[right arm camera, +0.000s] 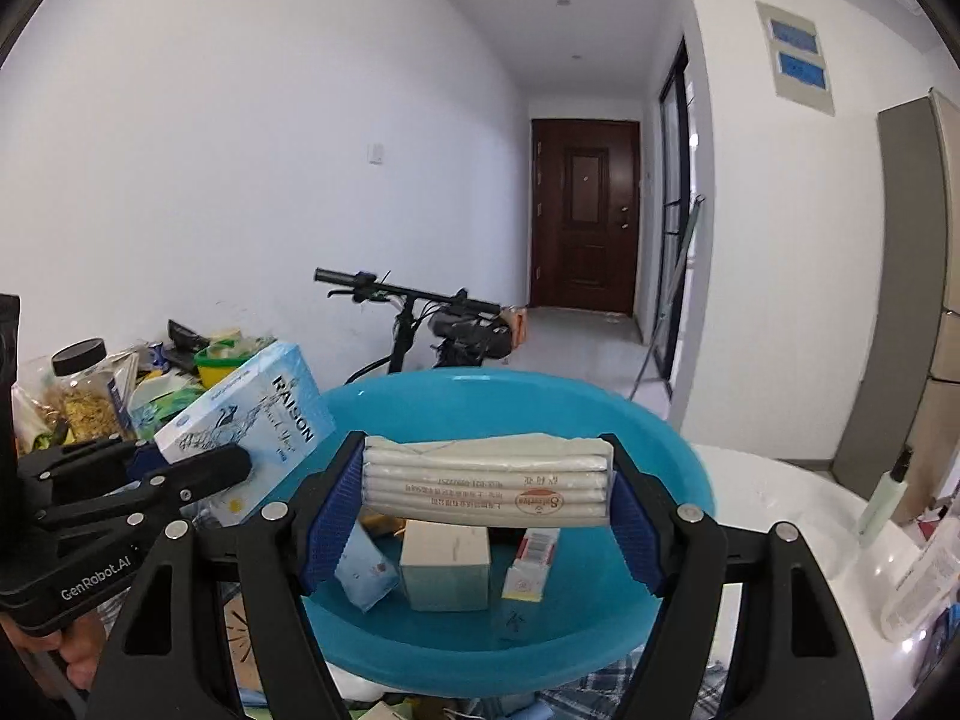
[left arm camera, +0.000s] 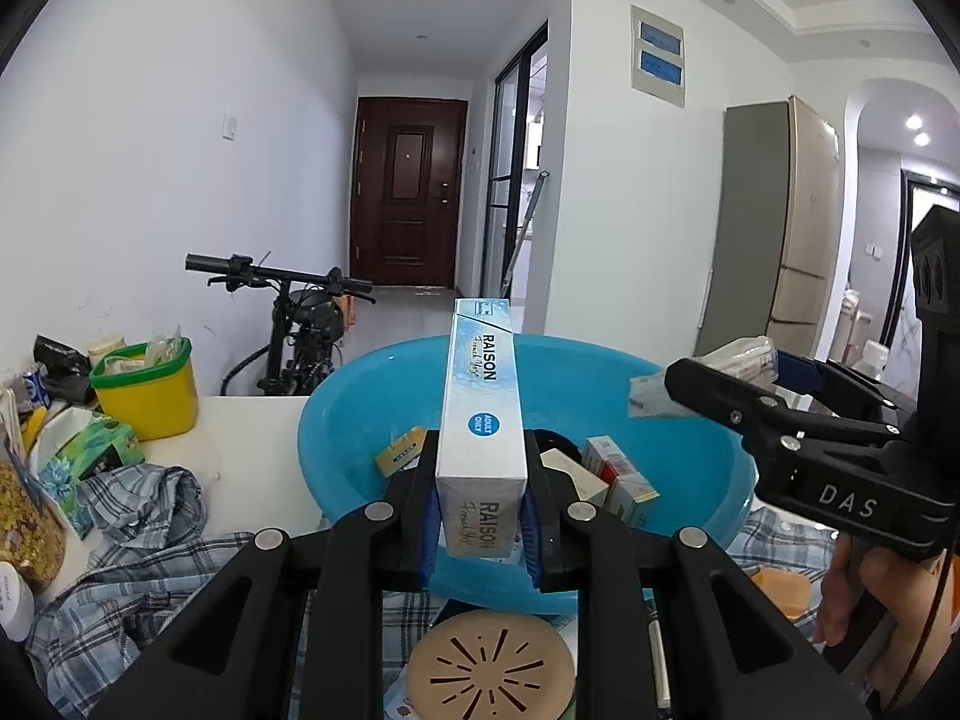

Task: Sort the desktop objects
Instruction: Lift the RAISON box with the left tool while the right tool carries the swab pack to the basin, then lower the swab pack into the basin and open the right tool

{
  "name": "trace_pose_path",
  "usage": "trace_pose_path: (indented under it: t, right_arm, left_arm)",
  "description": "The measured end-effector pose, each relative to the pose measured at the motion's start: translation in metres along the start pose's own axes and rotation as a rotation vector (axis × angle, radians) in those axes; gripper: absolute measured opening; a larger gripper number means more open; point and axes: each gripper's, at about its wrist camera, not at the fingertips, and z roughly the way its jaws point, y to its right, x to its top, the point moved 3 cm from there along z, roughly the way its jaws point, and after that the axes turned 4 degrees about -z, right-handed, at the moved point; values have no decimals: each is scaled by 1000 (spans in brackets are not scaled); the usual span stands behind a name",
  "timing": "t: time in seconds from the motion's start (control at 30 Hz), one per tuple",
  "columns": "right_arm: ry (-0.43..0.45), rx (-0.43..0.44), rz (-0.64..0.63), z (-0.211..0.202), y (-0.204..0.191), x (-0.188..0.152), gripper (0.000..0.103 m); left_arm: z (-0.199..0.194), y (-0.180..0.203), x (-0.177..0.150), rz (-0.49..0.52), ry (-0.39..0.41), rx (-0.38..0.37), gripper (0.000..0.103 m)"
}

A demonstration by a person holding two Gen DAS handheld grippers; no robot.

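My left gripper (left arm camera: 480,516) is shut on a long white-and-blue RAISON carton (left arm camera: 480,414), held over the near rim of a blue plastic basin (left arm camera: 384,390). My right gripper (right arm camera: 487,510) is shut on a white wrapped pack with red print (right arm camera: 486,483), held above the same basin (right arm camera: 660,444). Several small boxes (left arm camera: 618,474) lie inside the basin, also seen in the right wrist view (right arm camera: 447,564). The right gripper shows at the right in the left wrist view (left arm camera: 708,387). The left gripper with the carton (right arm camera: 252,426) shows at the left in the right wrist view.
A yellow tub with a green rim (left arm camera: 147,390), a tissue pack (left arm camera: 90,450), a plaid shirt (left arm camera: 144,540) and a jar of dried food (right arm camera: 84,396) crowd the left. A round tan vented lid (left arm camera: 489,669) lies below the basin. Bottles (right arm camera: 882,498) stand at the right. A bicycle (left arm camera: 300,312) stands behind.
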Motion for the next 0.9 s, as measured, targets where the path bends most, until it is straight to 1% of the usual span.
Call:
trace_pose_path:
  t: [0.1, 0.17, 0.6, 0.9]
  right_arm:
    - [-6, -18, -25, 0, -1, -1, 73]
    - [-8, -3, -19, 0, 0, -1, 73]
    - [-1, -4, -2, -4, 8, -2, 73]
    - [10, -3, -20, -5, 2, -2, 73]
  left_arm:
    - [0, 2, 0, 6, 0, 1, 24]
    - [1, 3, -1, 10, -2, 1, 24]
    - [1, 2, -1, 1, 1, -3, 24]
    - [0, 2, -1, 3, 3, 3, 24]
